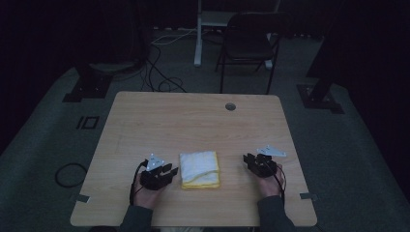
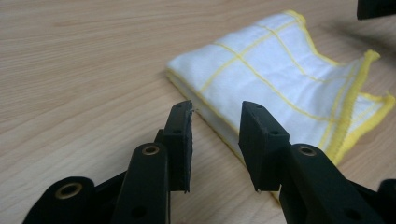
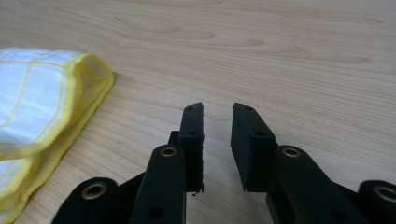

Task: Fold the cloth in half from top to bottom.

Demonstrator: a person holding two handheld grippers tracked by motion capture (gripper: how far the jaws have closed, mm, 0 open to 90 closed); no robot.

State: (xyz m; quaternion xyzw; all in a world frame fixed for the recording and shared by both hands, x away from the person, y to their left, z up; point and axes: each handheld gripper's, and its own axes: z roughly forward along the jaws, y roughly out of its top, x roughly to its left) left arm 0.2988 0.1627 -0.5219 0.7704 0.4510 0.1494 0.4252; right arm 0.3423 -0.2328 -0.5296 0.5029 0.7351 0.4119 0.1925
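Observation:
A folded white cloth with yellow edging and yellow grid lines (image 1: 199,168) lies flat on the wooden table (image 1: 193,121), near the front edge. My left gripper (image 1: 173,171) sits just left of it, jaws open and empty, tips close to the cloth's near folded edge (image 2: 219,116). My right gripper (image 1: 247,159) rests to the right of the cloth, a hand's width away, jaws open with nothing between them (image 3: 218,108). In the right gripper view the cloth's yellow hem (image 3: 70,112) lies at the left.
A round cable hole (image 1: 230,106) is set near the table's far edge. Behind the table stand a dark folding chair (image 1: 246,46) and a white stand leg (image 1: 198,34). Cables (image 1: 159,77) trail on the grey floor.

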